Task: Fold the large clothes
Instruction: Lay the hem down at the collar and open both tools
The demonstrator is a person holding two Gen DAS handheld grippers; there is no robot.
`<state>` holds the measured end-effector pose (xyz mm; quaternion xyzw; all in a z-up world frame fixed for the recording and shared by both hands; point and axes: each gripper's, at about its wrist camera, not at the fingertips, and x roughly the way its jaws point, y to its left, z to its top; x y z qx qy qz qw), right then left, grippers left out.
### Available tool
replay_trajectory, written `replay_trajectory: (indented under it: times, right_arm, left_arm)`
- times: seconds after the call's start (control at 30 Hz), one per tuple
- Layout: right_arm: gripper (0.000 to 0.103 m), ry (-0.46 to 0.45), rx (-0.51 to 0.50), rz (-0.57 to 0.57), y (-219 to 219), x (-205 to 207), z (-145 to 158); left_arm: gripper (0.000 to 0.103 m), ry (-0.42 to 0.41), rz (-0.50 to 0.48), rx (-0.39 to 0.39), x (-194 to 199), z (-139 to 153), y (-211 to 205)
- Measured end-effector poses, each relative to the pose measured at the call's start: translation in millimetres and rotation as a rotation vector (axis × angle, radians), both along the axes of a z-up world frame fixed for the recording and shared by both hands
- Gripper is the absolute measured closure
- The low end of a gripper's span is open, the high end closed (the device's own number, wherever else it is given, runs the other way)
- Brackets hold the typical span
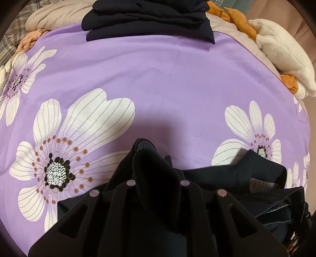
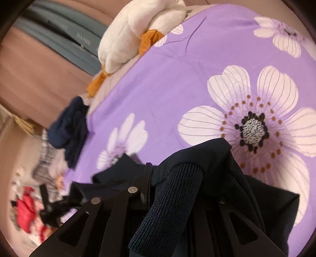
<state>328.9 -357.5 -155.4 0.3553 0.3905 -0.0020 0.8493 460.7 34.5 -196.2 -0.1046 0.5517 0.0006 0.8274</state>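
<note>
A dark navy garment [image 1: 246, 172] with a ribbed edge hangs from both grippers low over the purple flowered bedspread [image 1: 167, 79]. In the left wrist view my left gripper [image 1: 156, 160] is shut on a fold of it; the cloth bulges up between the fingers and hides their tips. My right gripper [image 2: 177, 176] is shut on the same garment [image 2: 207, 158], whose ribbed band [image 2: 173, 201] runs back between the jaws. The rest of the cloth drapes over the right finger. A stack of folded dark clothes [image 1: 150, 21] lies at the far side of the bed.
A white plush toy [image 1: 282, 55] with orange parts lies at the bed's right edge, and shows again as the plush toy [image 2: 138, 29]. A crumpled dark blue garment [image 2: 71, 126] hangs at the bed's edge. Red and checked cloth [image 2: 25, 213] lies below. A beige quilt [image 1: 59, 17] sits far left.
</note>
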Motion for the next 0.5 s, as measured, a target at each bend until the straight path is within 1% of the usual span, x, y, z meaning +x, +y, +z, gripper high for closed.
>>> replay_trajectory:
  times: [0.1, 0.2, 0.27, 0.5]
  right_arm:
    - [0.09, 0.005, -0.058, 0.002, 3.4, 3.5, -3.8]
    - [0.09, 0.003, -0.091, -0.005, 5.3, 5.7, -7.0]
    - [0.09, 0.011, -0.118, -0.006, 6.9, 7.3, -9.2]
    - [0.09, 0.014, -0.118, -0.015, 7.9, 7.9, -10.3]
  left_arm:
    - [0.089, -0.002, -0.008, 0.022, 2.1, -4.3, -3.6]
    - [0.089, -0.009, -0.023, 0.057, 3.7, -5.9, -9.7]
    - [0.089, -0.013, -0.026, 0.064, 5.1, -7.0, -11.3]
    - [0.088, -0.022, -0.028, 0.057, 10.1, -11.4, -12.5]
